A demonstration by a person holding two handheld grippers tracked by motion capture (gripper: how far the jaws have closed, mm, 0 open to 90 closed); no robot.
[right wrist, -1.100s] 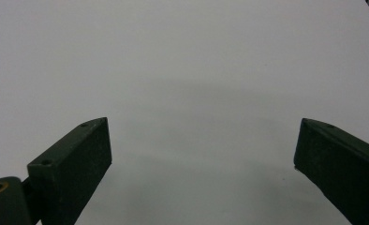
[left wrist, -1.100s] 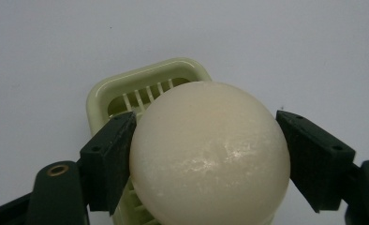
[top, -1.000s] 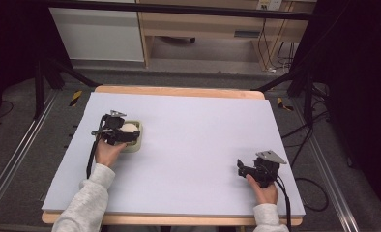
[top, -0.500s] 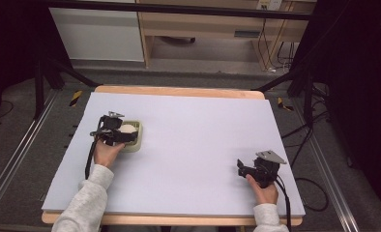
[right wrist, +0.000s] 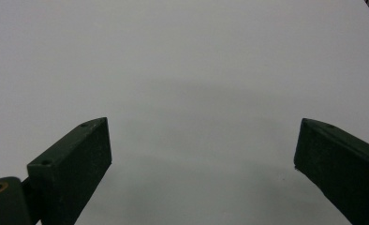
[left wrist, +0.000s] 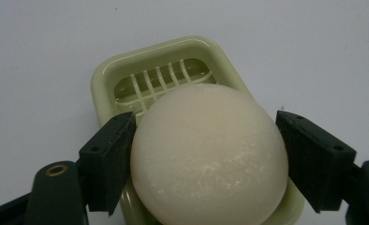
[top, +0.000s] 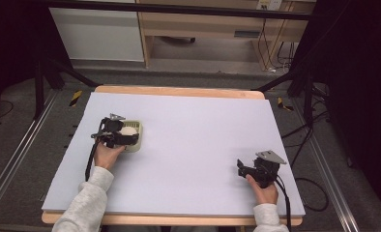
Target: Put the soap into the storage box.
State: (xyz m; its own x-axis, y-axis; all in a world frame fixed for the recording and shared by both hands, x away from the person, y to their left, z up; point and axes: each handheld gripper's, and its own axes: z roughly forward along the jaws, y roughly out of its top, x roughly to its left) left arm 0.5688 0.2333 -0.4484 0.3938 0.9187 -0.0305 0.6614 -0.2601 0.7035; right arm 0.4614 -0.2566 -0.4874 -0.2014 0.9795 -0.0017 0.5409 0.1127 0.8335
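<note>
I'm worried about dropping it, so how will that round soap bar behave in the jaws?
The soap bar looks smooth and domed, so it may slip from the left gripper. It seems stiff. Set down, its light green soap dish should stop it sliding.

From my screen, the soap (left wrist: 210, 157) looks waxy and matt, its cream surface finely scuffed. The soap dish (left wrist: 108, 79) is glossy pale-green plastic, catching highlights along its slats. I see the jaws as matt black plastic. The table (top: 203, 140) has a smooth matt sheet top over a bare wooden edge.
</note>
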